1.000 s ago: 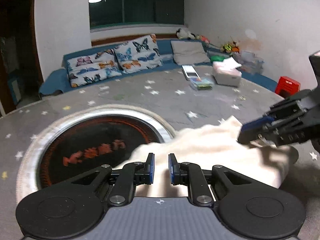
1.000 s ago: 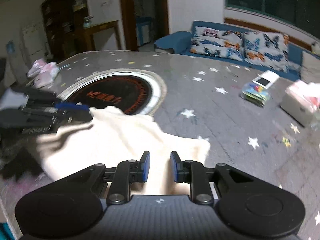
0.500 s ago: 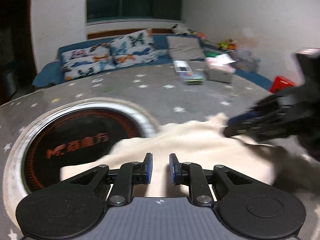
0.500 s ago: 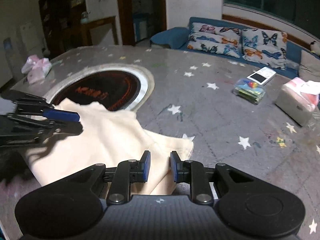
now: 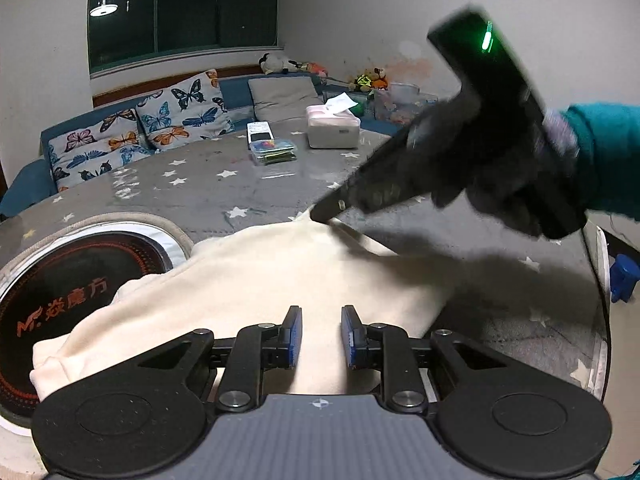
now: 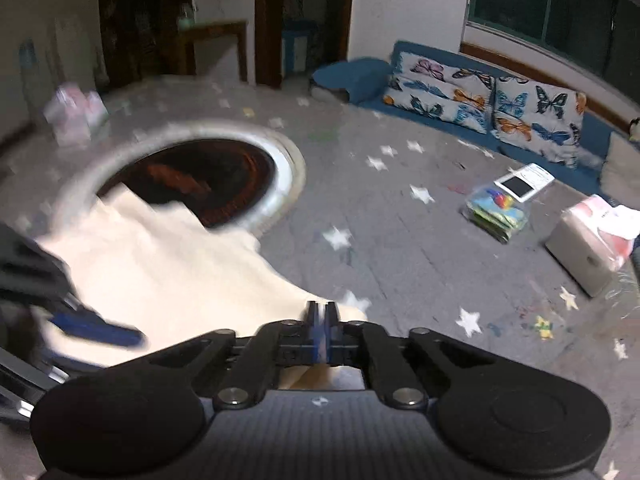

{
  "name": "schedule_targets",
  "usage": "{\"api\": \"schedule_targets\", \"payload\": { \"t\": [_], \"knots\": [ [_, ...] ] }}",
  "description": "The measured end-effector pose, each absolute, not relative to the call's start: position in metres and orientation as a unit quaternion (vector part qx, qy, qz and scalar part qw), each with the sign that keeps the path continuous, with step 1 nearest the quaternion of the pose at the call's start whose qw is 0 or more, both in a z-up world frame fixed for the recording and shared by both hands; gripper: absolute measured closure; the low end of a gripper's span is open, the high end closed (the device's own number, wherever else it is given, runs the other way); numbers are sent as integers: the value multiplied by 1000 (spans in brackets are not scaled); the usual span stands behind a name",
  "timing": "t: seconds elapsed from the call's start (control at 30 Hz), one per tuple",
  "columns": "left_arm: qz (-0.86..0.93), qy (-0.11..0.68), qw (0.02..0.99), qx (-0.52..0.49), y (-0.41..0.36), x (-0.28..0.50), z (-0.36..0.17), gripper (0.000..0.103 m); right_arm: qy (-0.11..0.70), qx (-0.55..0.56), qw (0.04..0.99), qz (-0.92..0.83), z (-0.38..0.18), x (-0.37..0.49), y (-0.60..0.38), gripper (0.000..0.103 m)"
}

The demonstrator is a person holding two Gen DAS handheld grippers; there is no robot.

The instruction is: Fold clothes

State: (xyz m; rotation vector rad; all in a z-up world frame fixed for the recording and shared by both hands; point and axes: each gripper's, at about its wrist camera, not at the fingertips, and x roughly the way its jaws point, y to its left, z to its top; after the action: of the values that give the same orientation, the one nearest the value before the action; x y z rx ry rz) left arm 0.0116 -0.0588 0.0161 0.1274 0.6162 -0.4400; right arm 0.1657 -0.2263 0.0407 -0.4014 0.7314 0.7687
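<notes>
Our left gripper (image 5: 320, 336) points forward and downward, its blue pads parted and the jaws opening, with the pads pressing on nothing. At two o'clock from it our right hand (image 5: 508, 168), dark-gloved with a teal sleeve (image 5: 604, 156) behind it, grips the handle of the right gripper (image 6: 320, 328), which slants down toward ten o'clock. That gripper's jaws are pressed fully together, pad against pad. In the right wrist view our left gripper shows blurred at nine o'clock.
</notes>
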Motion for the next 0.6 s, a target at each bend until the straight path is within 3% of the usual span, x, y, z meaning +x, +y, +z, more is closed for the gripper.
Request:
{"api": "schedule_targets", "payload": {
  "t": [0.4,0.6],
  "knots": [
    [-187,293,937,32,-49,10,23,72,340,-138,828,425,75,116,-233,97],
    [-134,297,946,-2,-19,-6,27,72,369,-130,812,433,53,97,-227,96]
  ]
}}
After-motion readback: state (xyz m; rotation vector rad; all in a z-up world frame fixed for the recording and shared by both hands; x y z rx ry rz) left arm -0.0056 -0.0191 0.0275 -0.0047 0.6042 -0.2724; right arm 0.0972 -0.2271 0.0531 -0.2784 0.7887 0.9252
